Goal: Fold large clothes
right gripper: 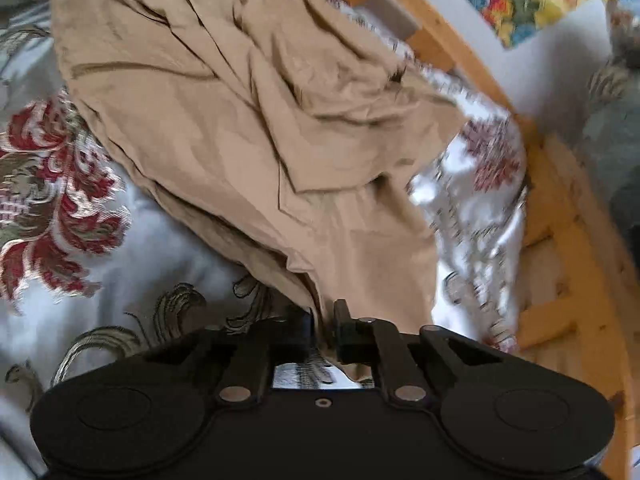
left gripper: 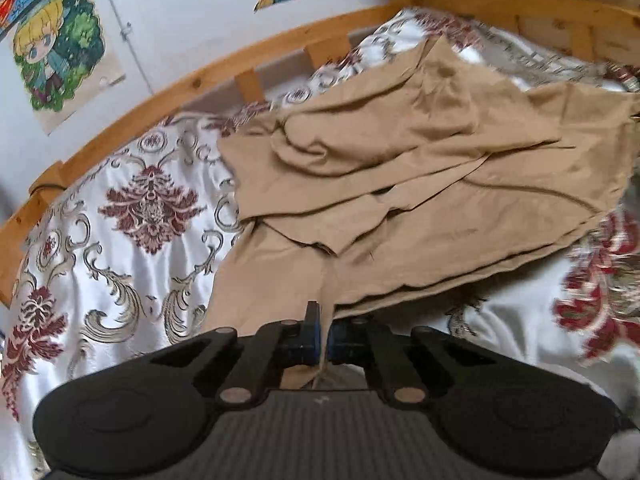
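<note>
A patterned bedspread (left gripper: 120, 208) covers the bed inside a wooden frame (left gripper: 200, 80), and across it lies the tan garment (left gripper: 400, 184) I am folding, bunched in several loose layers with its far side near the rail. Paper drawings (left gripper: 60, 48) hang on the wall behind.

My left gripper (left gripper: 324, 340) is pinched down on the near edge of the garment, cloth running straight up from between the closed jaws. My right gripper (right gripper: 326, 328) is likewise clamped on a hem of the same garment, at the other near corner, with a fold of cloth trailing below the jaws. The right view is smeared, so I cannot be sure how many layers that side has caught; it looks like more than one.

With both corners in hand, I judge the step to be lifting the near edge and carrying it over to lay a fold. To do it well I would raise both hands together and keep them level with each other, so the edge between them stays taut and straight rather than sagging. I would draw the corners apart enough to pull out the wrinkles before going across. The heaped layers in the middle could drag along, so a slow lift and a light shake seem wise. The grip should hold until the edge lies flat on the cloth beyond.
</note>
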### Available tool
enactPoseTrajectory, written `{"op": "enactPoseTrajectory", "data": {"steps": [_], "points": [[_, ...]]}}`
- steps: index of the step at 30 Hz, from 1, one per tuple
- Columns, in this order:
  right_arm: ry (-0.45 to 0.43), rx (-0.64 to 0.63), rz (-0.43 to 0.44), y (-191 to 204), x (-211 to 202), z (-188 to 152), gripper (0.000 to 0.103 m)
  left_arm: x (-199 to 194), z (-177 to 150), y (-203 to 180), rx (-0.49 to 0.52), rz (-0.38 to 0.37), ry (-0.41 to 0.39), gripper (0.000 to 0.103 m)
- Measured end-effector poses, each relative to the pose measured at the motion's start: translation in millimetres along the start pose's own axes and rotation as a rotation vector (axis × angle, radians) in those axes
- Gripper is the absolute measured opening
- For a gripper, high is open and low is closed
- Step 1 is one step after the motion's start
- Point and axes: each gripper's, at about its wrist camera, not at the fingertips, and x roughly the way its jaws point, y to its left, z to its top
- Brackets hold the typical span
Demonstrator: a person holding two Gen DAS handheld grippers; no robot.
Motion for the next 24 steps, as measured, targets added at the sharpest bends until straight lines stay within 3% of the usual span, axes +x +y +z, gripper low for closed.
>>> {"op": "enactPoseTrajectory", "data": {"steps": [9,13,19,24], "points": [[-0.087,-0.061,0.021,-19,-108,-2,0.004,-91,9,37,-0.008,-0.099,-0.043,0.003],[-0.133,0.027,-0.018,-44,-122,16,0.005,-86,41,51,-0.044,-0.099,-0.03,0.003],[-0.162,0.193,-0.123,-84,-59,61,0.007,-10,108,78,-0.076,0.009,0.097,0.004],[-0.112,0.241,-0.164,-101,39,96,0.01,85,151,77,0.043,0.075,0.199,0.004]]}}
